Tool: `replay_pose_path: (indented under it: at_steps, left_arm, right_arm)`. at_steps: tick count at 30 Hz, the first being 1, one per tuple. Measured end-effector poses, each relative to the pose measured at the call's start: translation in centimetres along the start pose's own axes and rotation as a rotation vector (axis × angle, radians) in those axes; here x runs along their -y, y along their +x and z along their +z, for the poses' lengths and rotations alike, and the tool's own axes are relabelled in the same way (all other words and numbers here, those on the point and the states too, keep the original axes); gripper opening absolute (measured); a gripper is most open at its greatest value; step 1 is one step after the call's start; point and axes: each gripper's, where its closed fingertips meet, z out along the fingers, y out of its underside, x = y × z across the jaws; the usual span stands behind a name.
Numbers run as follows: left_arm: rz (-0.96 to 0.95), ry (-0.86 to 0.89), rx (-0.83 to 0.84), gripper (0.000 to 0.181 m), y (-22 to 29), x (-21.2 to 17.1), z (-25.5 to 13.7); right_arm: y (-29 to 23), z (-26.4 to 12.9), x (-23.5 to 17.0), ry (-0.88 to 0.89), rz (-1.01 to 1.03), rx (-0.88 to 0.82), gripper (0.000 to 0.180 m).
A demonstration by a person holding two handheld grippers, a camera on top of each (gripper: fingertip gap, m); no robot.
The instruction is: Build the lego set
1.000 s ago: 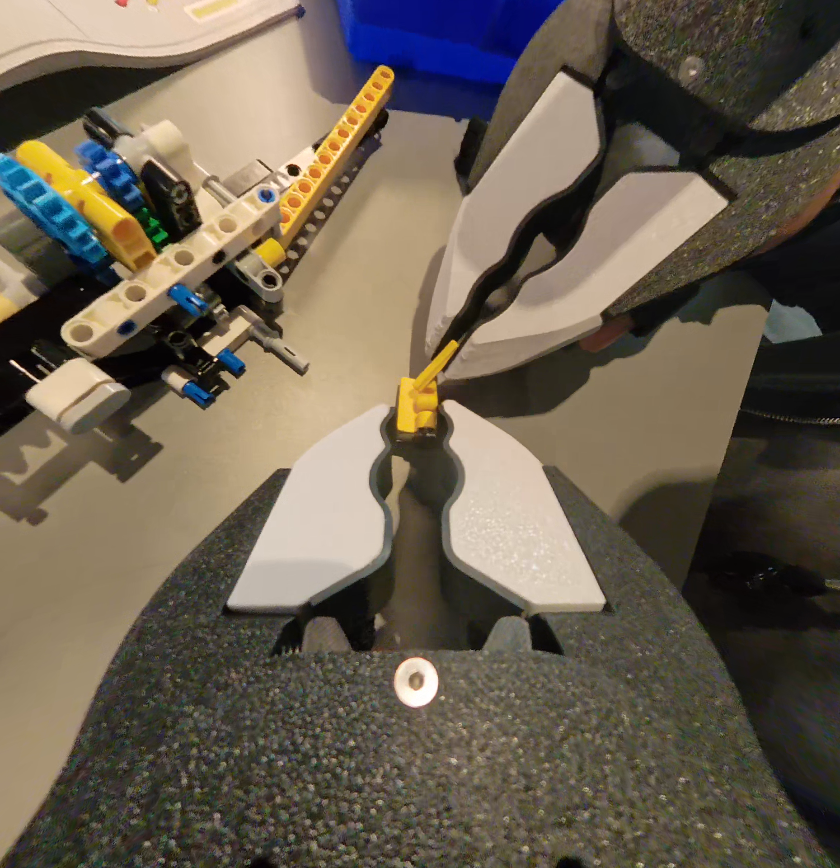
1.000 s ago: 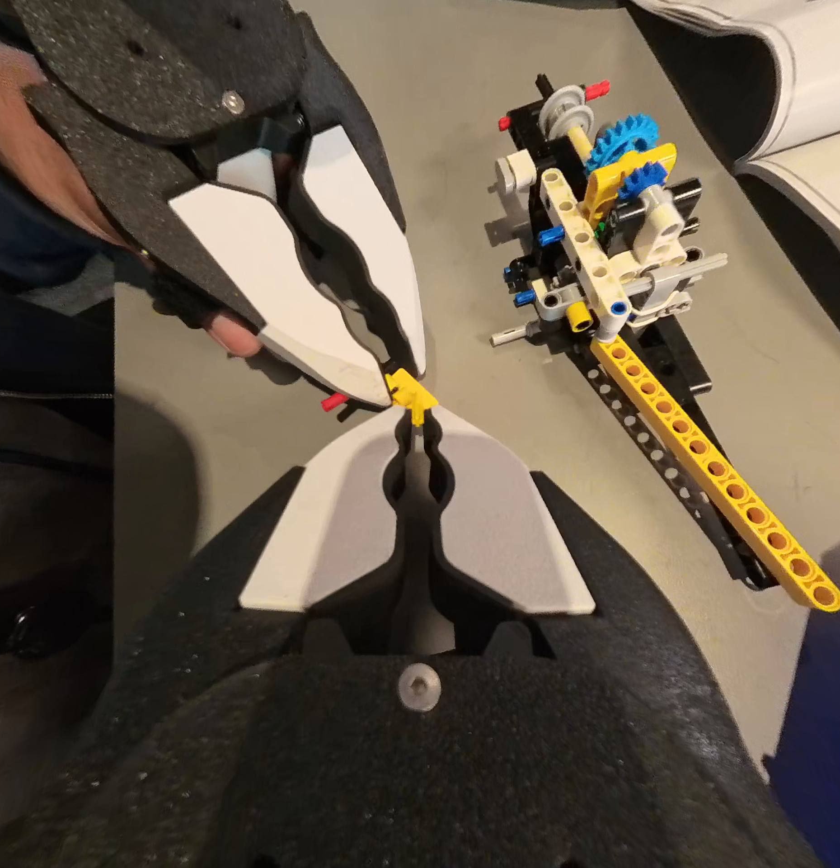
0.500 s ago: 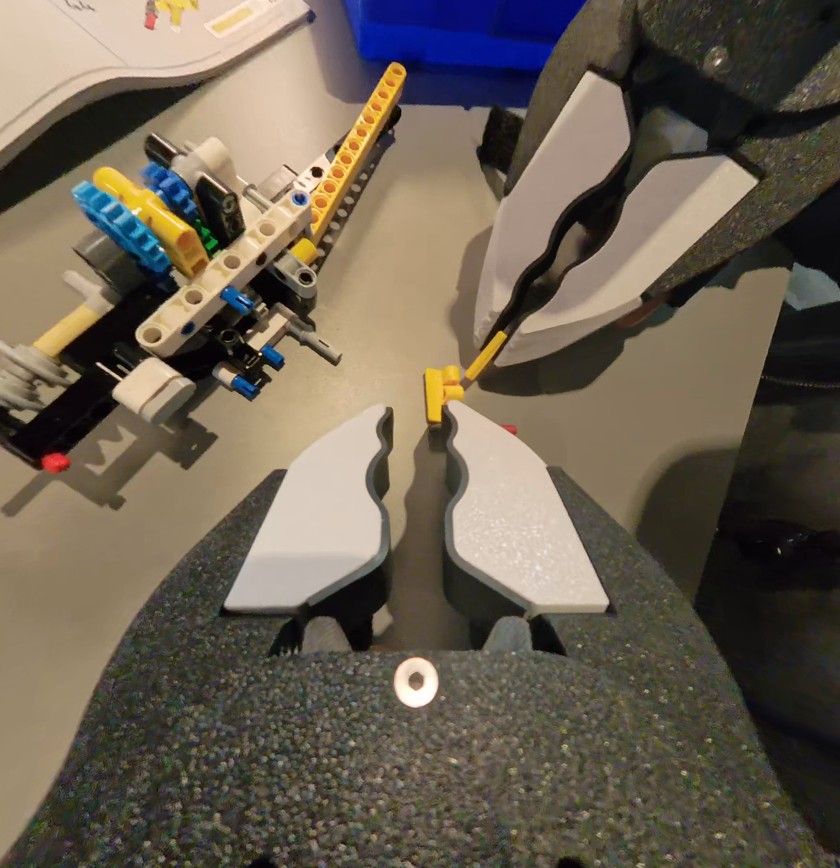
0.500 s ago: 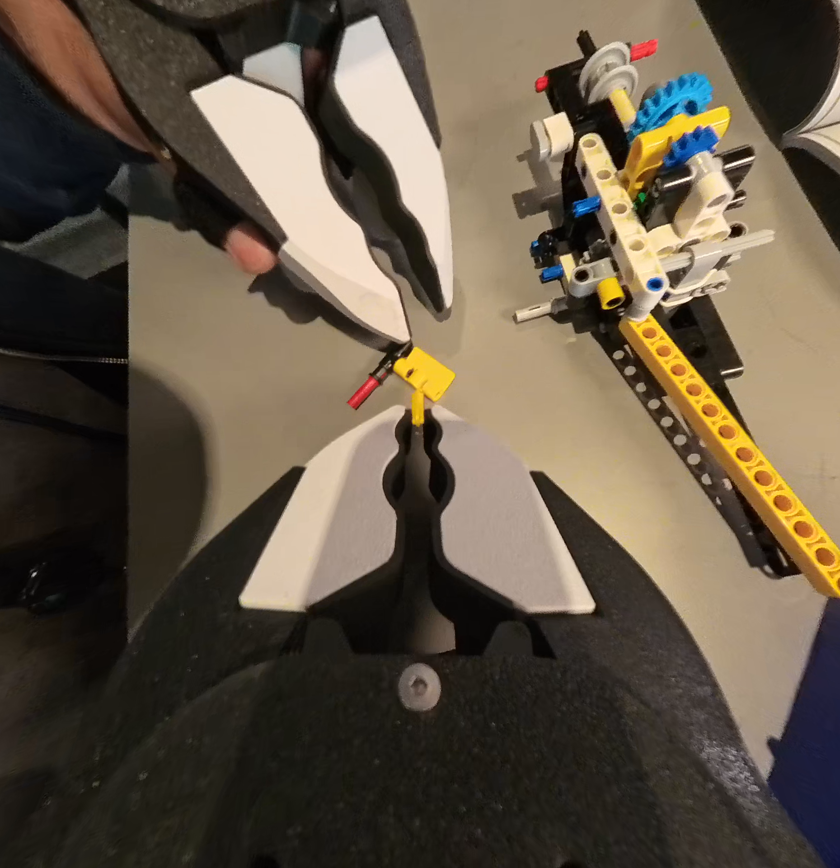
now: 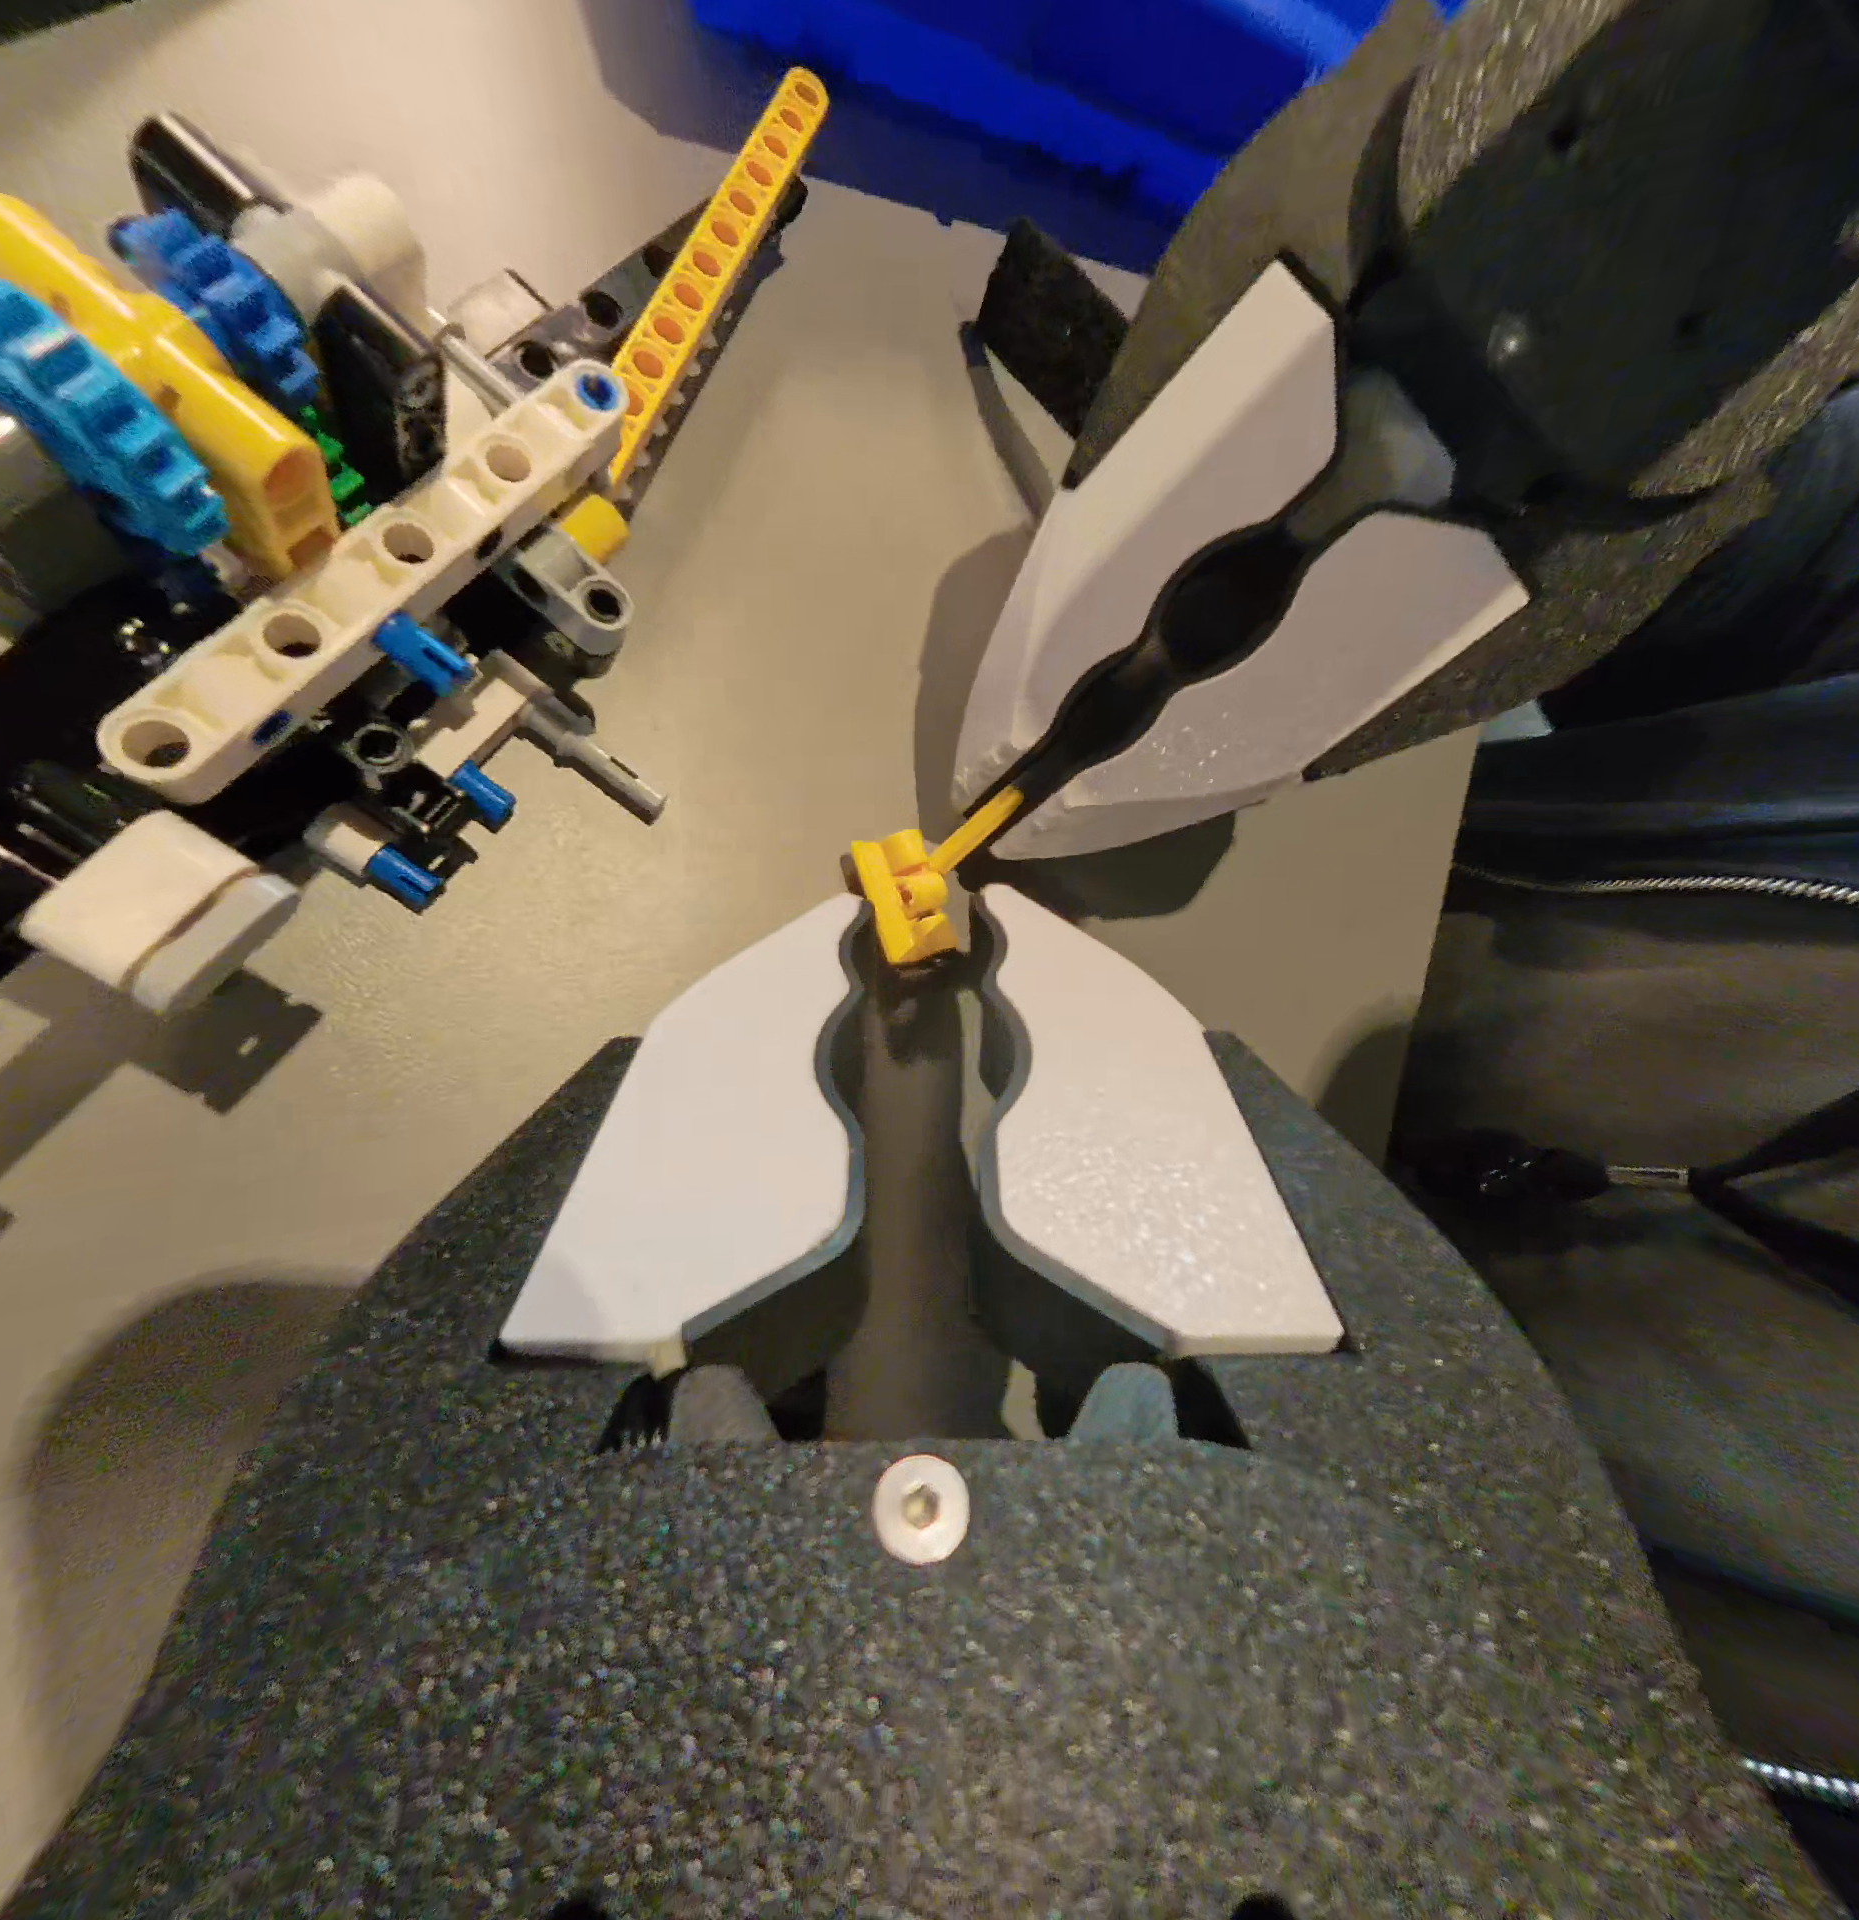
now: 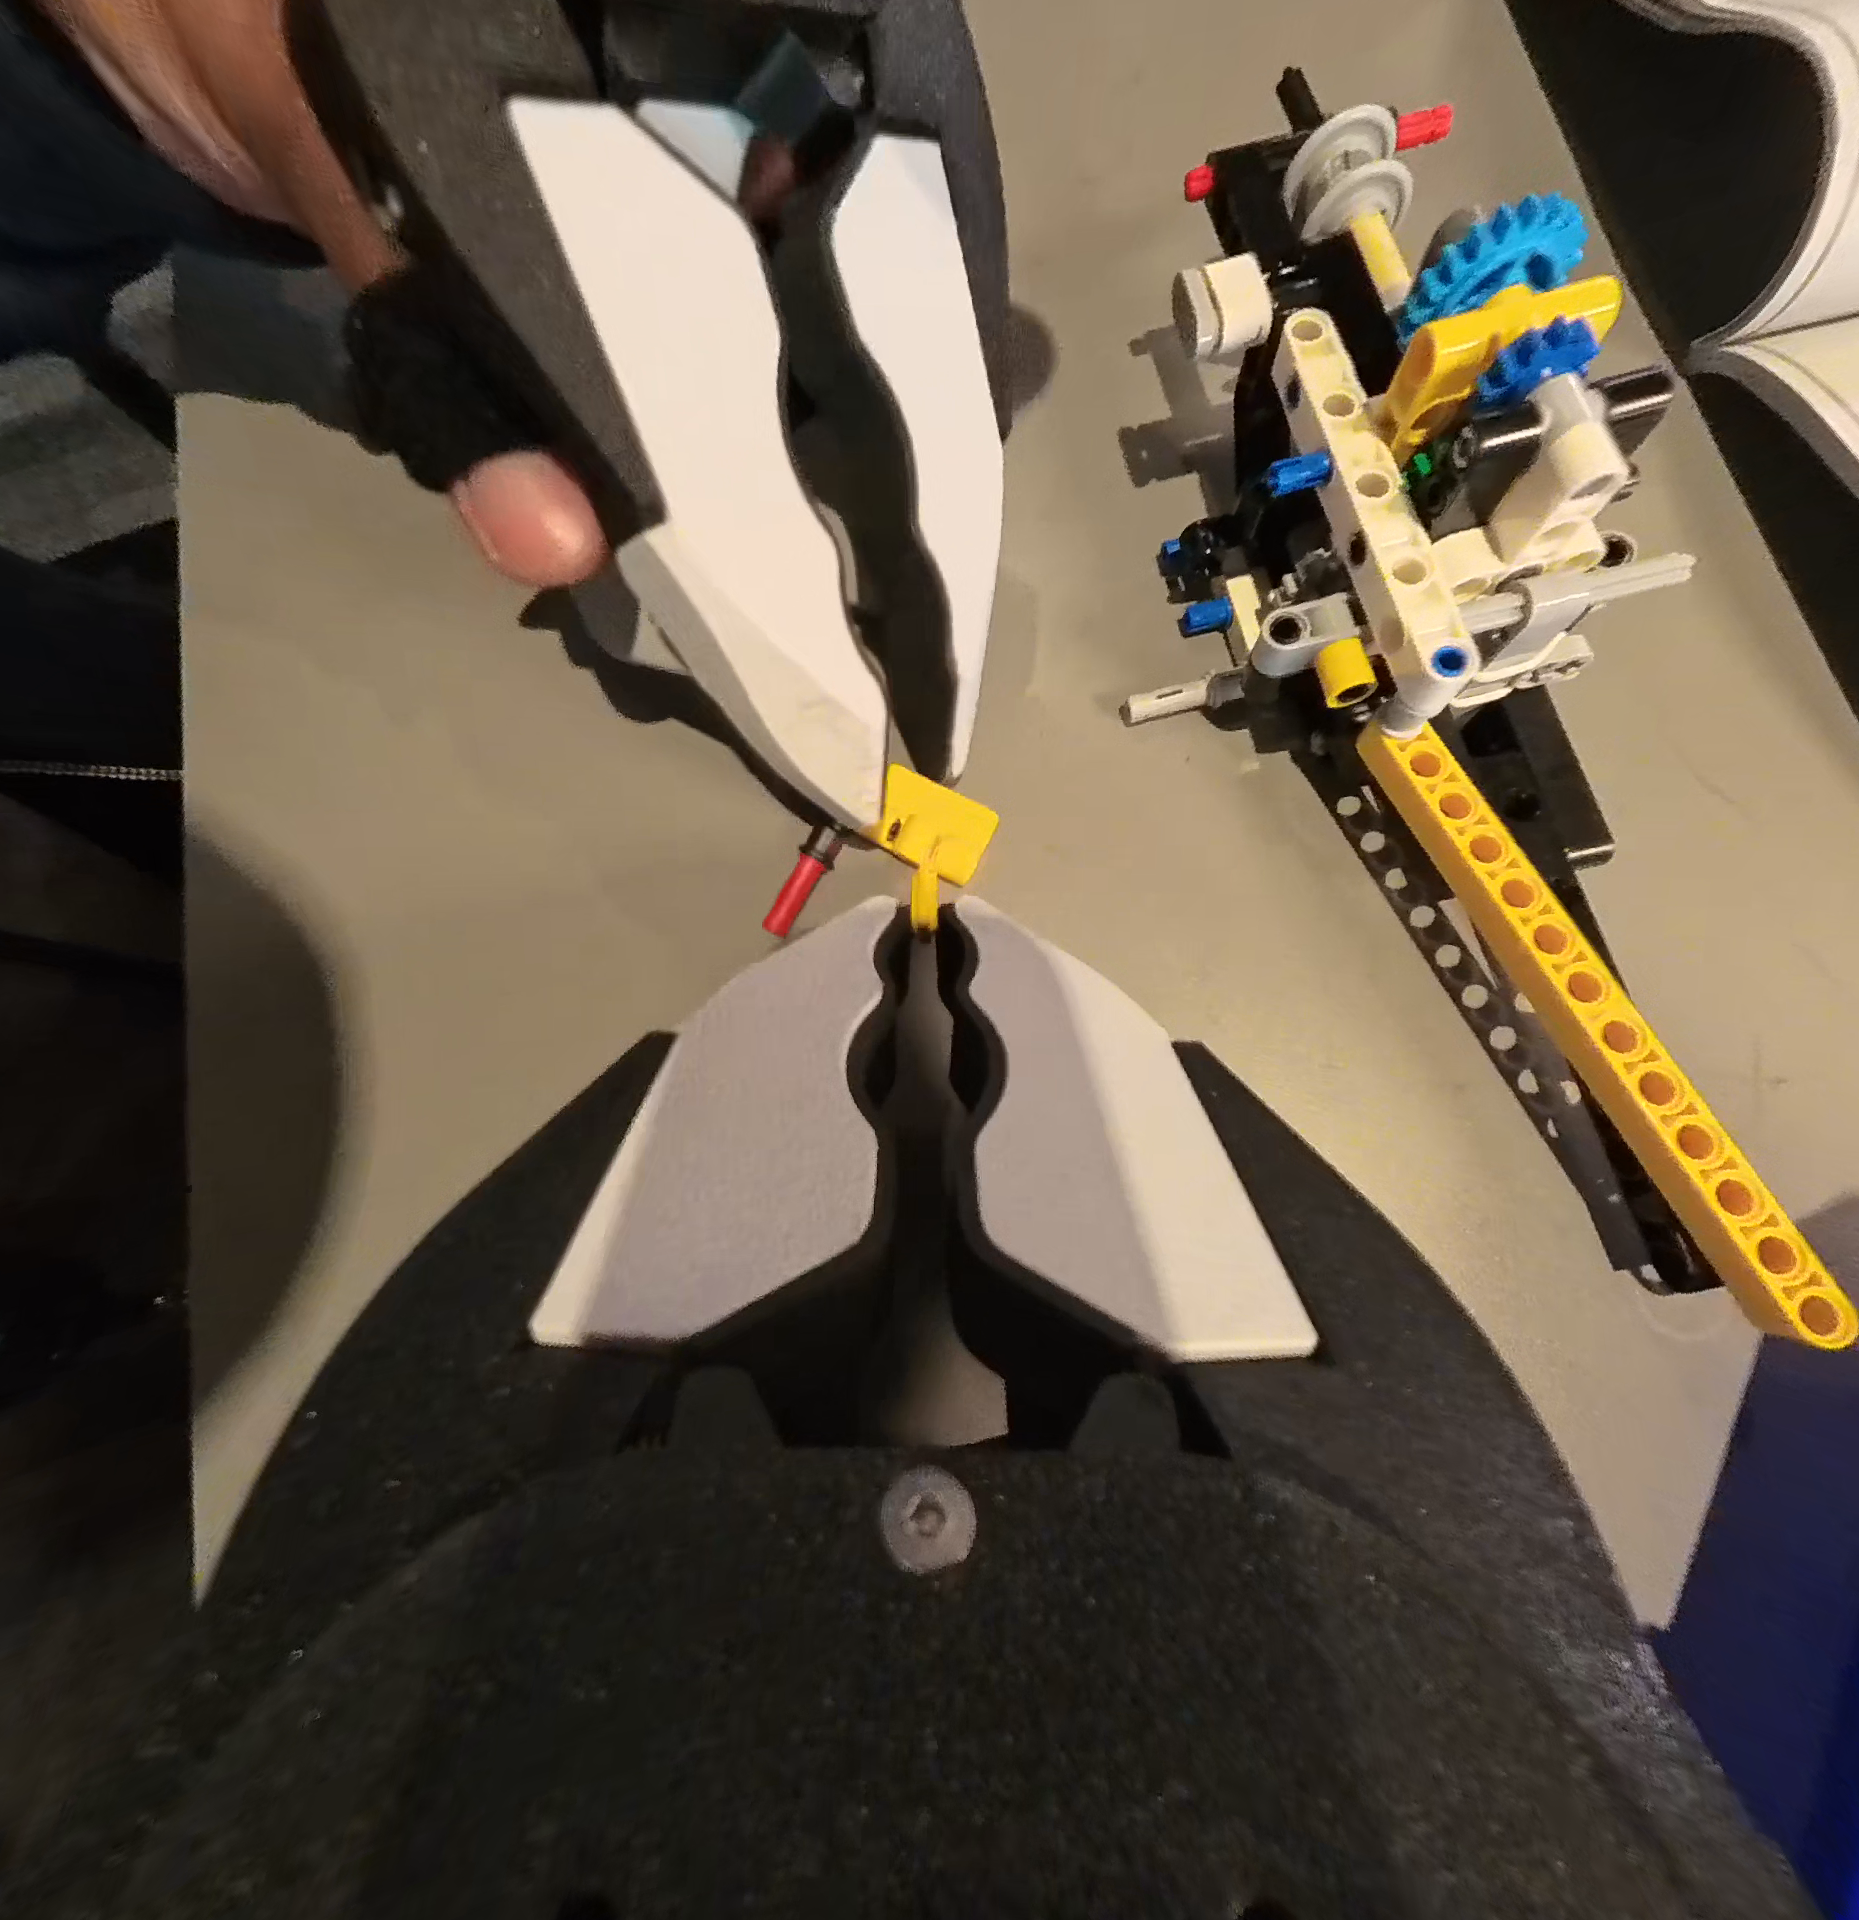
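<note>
**Left jaws reclose on the yellow piece**

Parted 0.5 s ago, the left gripper (image 5: pixel 909 914) now clamps the small yellow plastic plate (image 5: pixel 901 900); the right gripper (image 6: pixel 923 914) pinches its thin yellow stem (image 6: pixel 923 902). Both meet above the grey table (image 5: pixel 821 665), beside the partly built multicoloured lego model (image 6: pixel 1424 499).

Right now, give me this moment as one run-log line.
left hand-held gripper: shut on yellow plate | right hand-held gripper: shut on yellow lever | model: on table, untouched

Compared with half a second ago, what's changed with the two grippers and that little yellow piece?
The left gripper, open half a second ago, has closed on the yellow piece again. The right gripper still pinches the piece's thin stem. The red pin stays attached, and the model remains on the table.
</note>
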Motion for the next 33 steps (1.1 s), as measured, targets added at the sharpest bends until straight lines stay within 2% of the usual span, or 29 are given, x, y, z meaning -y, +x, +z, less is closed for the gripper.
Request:
replay_pose_path:
  at_steps: [10,15,23,28,33]
  left_arm:
    - [-0.104,0.011,-0.199,0.009,2.2,0.0,0.7]
    - [-0.062,0.003,-0.148,0.010,2.0,-0.1,0.8]
    - [-0.034,0.021,-0.156,0.011,2.2,0.0,0.8]
    - [0.069,0.000,-0.042,0.012,1.7,-0.2,0.9]
    - [0.148,-0.026,0.042,0.021,1.0,-0.5,0.6]
  right_arm:
    - [-0.1,0.1,0.0,0.000,-0.035,-0.025,0.005]
    - [-0.1,0.1,0.0,0.003,-0.036,-0.020,0.005]
    - [0.0,-0.1,0.0,0.008,-0.032,-0.009,0.005]
    - [-0.2,-0.1,-0.1,0.003,-0.039,0.003,0.005]
    - [-0.3,-0.1,-0.1,0.000,-0.041,0.015,0.005]
